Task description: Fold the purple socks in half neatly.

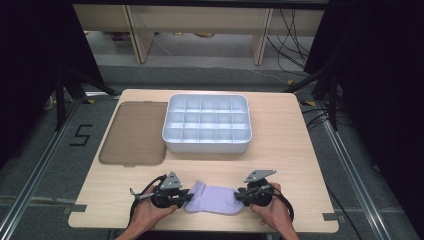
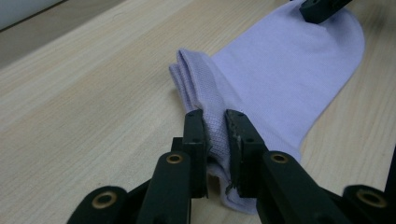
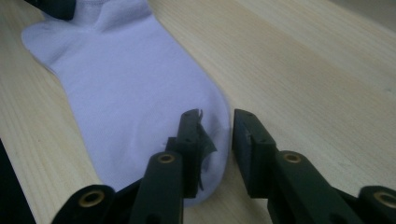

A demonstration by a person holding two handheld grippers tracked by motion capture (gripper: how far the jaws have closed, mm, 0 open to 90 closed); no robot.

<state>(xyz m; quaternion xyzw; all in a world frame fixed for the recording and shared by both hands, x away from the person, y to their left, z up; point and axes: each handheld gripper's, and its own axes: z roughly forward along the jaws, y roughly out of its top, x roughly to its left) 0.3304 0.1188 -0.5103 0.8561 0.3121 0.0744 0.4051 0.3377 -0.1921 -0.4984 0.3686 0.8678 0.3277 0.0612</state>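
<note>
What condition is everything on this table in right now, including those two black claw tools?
Pale lilac sock: flat on the wooden table, cuff end folded.
Left gripper: shut on the cuff.
Right gripper: open, jaws astride the toe.
White compartment tray: empty, uncovered.
Translucent brown lid: off, flat beside the tray.
</note>
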